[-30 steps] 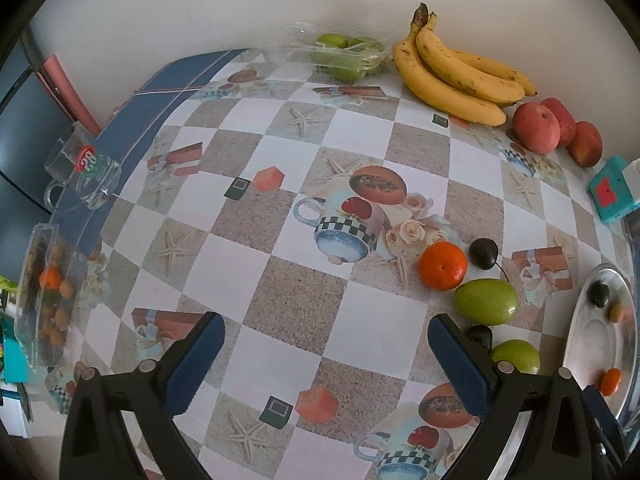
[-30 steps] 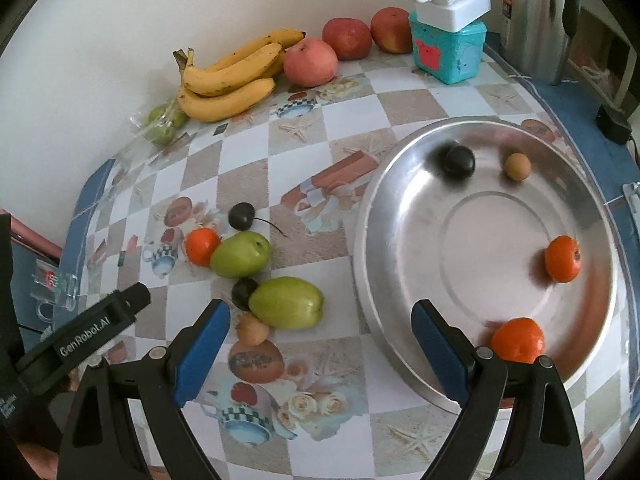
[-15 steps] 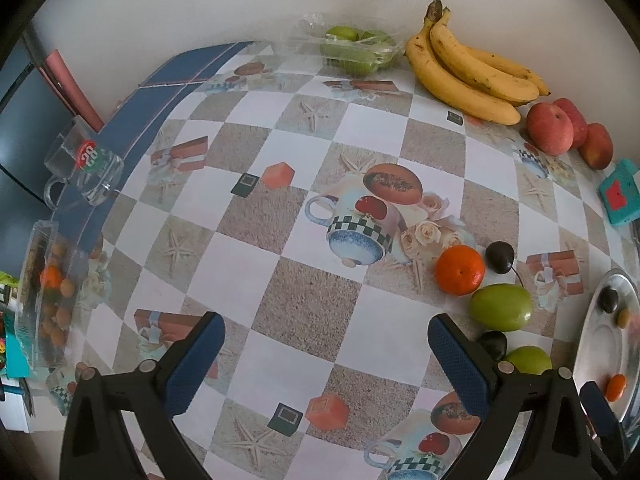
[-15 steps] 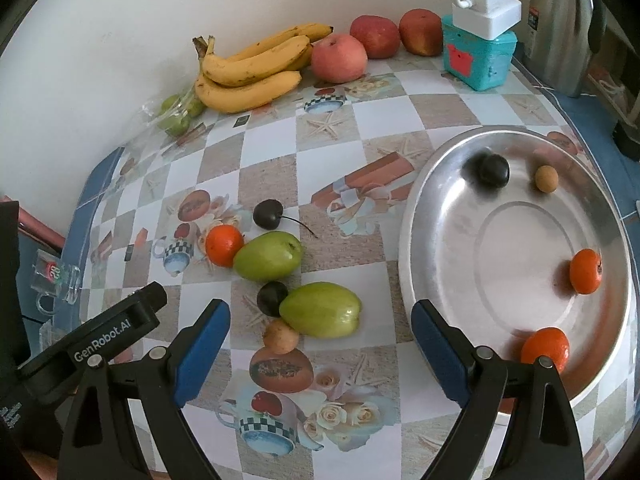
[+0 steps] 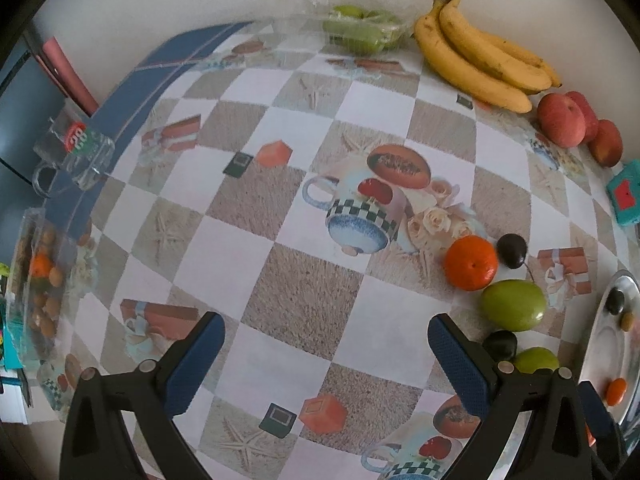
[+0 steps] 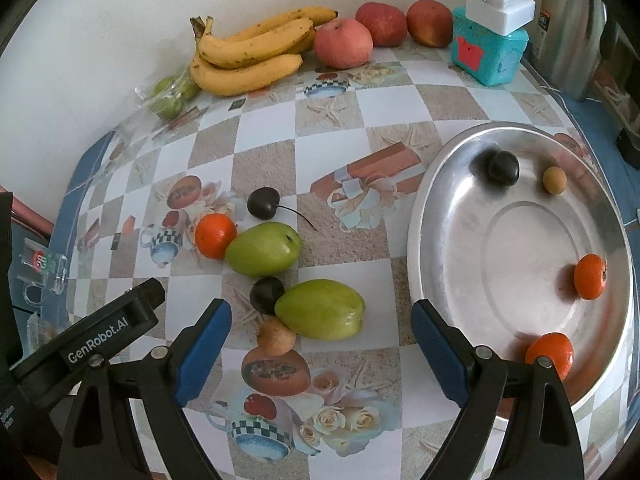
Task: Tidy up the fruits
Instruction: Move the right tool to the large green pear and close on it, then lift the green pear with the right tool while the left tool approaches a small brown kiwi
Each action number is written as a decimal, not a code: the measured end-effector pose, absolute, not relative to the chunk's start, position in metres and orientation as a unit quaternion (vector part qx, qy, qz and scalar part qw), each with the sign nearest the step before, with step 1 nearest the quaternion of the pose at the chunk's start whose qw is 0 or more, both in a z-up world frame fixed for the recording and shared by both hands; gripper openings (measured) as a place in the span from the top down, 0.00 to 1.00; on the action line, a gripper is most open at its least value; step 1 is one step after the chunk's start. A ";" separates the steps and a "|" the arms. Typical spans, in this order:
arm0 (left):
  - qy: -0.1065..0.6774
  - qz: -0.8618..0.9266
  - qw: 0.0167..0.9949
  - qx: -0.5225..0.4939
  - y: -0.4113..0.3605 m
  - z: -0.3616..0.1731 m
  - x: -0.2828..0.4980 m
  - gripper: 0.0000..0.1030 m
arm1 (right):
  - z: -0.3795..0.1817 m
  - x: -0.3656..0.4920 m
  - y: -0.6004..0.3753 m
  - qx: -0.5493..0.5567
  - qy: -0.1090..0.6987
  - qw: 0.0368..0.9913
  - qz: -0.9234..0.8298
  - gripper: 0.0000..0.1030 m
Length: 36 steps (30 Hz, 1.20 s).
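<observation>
Loose fruit lies on the checked tablecloth: an orange, a cherry, two green fruits, a dark fruit and a small tan one. To the right, the silver tray holds a dark plum, a tan fruit and two oranges. My right gripper hovers over the nearer green fruit with its jaws closing; the fruit sits between the fingers and the pads are clear of it. My left gripper is open over bare cloth, left of the orange.
Bananas, red apples and a bag of green fruit line the back wall. A teal box with a white socket and a kettle stand back right. A glass mug and a clear fruit box sit at the left edge.
My right gripper has moved left from over the tray to the loose fruit, and the nearer green fruit now lies between its fingers. The left view has shifted only slightly.
</observation>
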<state>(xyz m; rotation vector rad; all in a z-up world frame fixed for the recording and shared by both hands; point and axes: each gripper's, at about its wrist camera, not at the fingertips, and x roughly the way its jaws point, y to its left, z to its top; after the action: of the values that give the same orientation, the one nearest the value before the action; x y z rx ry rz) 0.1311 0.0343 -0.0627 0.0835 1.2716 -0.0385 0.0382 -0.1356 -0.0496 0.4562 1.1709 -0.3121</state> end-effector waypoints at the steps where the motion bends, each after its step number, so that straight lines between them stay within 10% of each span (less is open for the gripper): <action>1: 0.596 -0.014 0.802 0.040 0.034 -0.066 0.132 0.00 | -0.051 0.039 -0.135 0.212 0.547 0.797 -0.144 0.15; 36: 0.630 -0.005 0.776 0.029 0.038 -0.099 0.139 0.00 | -0.077 0.050 -0.138 0.236 0.571 0.775 -0.135 0.43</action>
<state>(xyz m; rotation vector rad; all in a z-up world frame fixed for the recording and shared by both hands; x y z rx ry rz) 0.1392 0.0376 -0.0986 0.0625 1.3640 -0.0101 0.0495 -0.1380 -0.0768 0.5106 1.2369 -0.2914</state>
